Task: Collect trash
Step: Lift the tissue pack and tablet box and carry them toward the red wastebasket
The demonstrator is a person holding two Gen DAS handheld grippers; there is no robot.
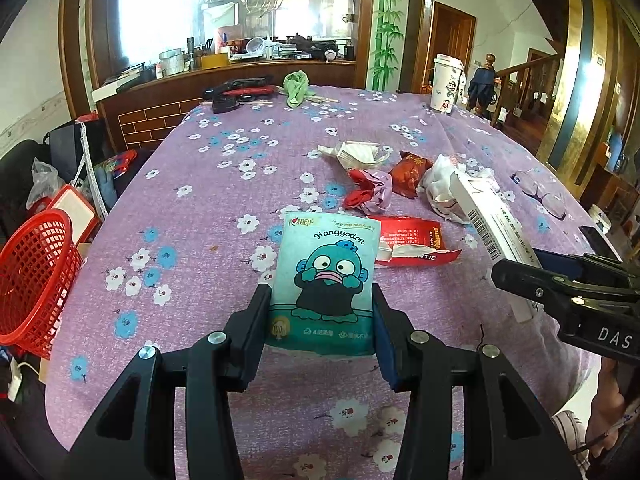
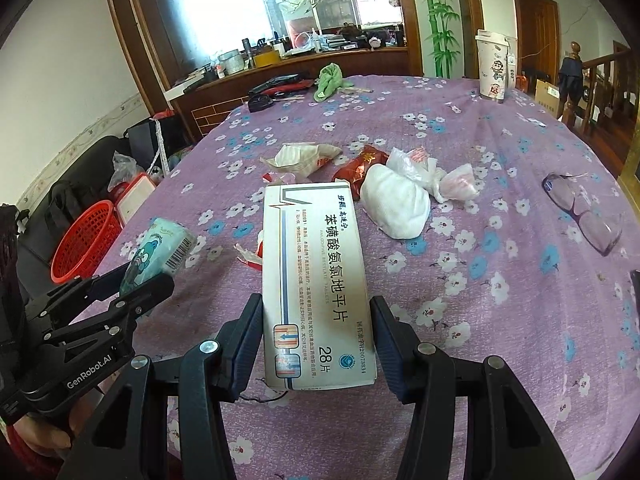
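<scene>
Two tongs, each clamped on a piece of trash above the purple floral worktop [image 1: 208, 208].
Left tongs [image 1: 322, 300] grip a teal tissue pack [image 1: 328, 276] by its long sides; right tongs [image 2: 316, 312] pinch a white medicine box [image 2: 316, 276], long axis pointing away toward the far edge (its near end partly hidden). Remaining wrappers [image 2: 360, 168] lie mid-worktop; a red basket [image 1: 36, 276] sits off the left edge.

Red wrapper [image 1: 416, 240] partly behind tissue pack [image 1: 326, 276]
</scene>
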